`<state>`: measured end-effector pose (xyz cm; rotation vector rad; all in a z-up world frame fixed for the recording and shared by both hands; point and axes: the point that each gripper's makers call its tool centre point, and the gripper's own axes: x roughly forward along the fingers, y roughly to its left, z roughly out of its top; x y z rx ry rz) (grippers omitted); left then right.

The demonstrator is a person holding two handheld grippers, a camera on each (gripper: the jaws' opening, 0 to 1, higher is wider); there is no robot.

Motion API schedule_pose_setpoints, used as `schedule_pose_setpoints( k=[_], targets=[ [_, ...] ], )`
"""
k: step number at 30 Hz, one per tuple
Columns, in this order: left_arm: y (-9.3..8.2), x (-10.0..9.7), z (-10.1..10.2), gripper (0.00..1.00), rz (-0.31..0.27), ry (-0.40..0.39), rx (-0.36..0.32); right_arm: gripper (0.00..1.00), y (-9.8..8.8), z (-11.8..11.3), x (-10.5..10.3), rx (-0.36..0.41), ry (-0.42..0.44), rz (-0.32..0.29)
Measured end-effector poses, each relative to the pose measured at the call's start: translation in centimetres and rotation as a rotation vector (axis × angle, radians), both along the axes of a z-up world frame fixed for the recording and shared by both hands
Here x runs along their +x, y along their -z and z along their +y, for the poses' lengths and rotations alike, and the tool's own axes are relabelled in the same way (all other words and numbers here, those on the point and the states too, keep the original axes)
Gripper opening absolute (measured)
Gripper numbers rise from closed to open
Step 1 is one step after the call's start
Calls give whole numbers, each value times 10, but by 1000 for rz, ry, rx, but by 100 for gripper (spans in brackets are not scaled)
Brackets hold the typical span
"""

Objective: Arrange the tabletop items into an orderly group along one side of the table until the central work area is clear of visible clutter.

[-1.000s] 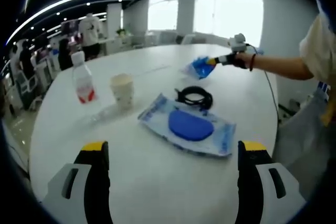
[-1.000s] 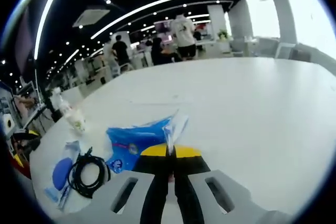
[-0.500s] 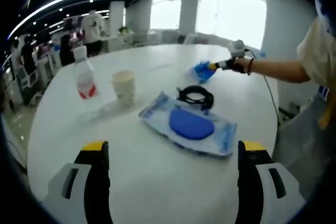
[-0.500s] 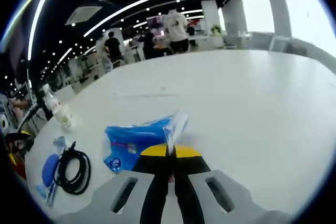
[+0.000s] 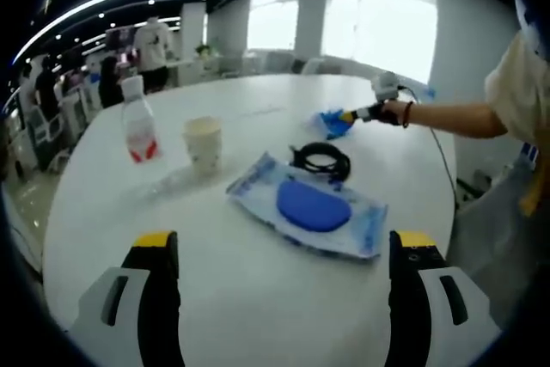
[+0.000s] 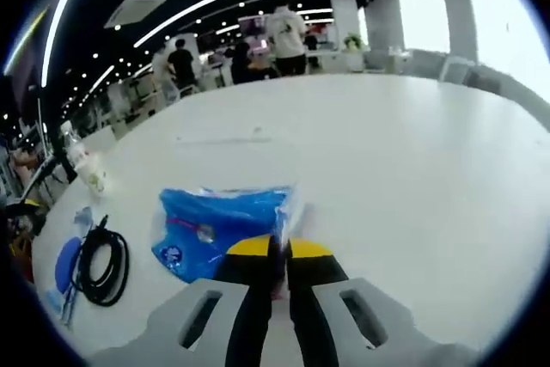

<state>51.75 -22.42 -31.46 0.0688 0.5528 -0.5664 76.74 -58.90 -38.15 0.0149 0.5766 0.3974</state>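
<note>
Blue packet [image 6: 219,228] lies on the white worktop [image 6: 412,169], its near edge pinched in the closed right tongs [image 6: 277,272]. To its left sits a coiled black cable [image 6: 99,257]. The left tongs [image 5: 279,255] hang wide apart with nothing held, before a blue-pad pouch [image 5: 308,207], paper cup [image 5: 203,145] and bottle [image 5: 137,131].

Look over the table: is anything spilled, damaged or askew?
Nothing spilled or damaged. The bottle and paper cup stand upright. The flat blue packet lies skewed mid-table beside the black cable coil; the right gripper pinches a blue pouch.
</note>
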Motion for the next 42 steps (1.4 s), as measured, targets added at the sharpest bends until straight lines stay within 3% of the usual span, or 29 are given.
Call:
schedule_pose_setpoints(
  k=[7,12,18,22,27,37,40,42],
  targets=[
    [-1,1,2,99,0,-8,0,20,1,-3,-1,15,37,18],
    [-1,1,1,99,-3,-5,0,37,-8,-11,2,31,82,-3],
    [-3,2,2,99,-6,-6,2,37,-22,-14,3,75,111,-35],
    [-5,2,2,99,-12,-2,5,48,-36,3,-6,107,54,-48],
    [-9,3,2,99,-21,-5,1,75,-47,26,-20,115,-20,-62],
    [-16,5,6,99,-44,-21,-6,90,-52,74,-49,122,-134,-47],
    [-19,5,6,99,-51,-19,-7,100,-51,85,-56,128,-140,-35],
    [-20,5,6,99,-57,-16,-4,100,-50,92,-63,132,-159,-28]
  ],
)
